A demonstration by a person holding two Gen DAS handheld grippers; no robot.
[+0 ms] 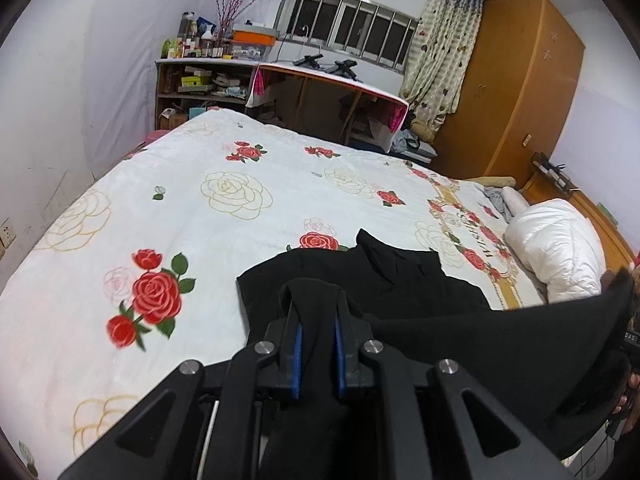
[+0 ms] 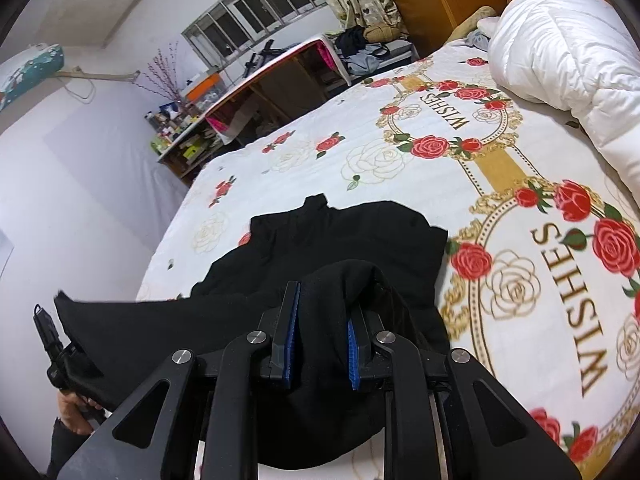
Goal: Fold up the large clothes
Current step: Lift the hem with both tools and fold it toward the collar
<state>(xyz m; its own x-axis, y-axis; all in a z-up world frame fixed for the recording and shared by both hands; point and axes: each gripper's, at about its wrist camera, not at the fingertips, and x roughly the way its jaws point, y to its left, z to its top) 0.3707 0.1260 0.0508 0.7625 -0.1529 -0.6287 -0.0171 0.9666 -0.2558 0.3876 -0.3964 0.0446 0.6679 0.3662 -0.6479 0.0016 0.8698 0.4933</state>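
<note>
Both tongs, left (image 1: 316, 320) and right (image 2: 320, 312), are clamped on the black garment's (image 1: 400, 280) near edge, carrying it over. Next: lay it flat on the bed (image 1: 240, 208), corners matched.

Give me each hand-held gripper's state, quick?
Left hand-held gripper: closed on the black garment.
Right hand-held gripper: closed on the same black garment, at another part of its edge.

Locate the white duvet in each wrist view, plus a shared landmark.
Left wrist: duvet at the right edge, mid-height, on the bed.
Right wrist: duvet fills the top-right corner.
Shared landmark: the barred window, along the top in both.
</note>
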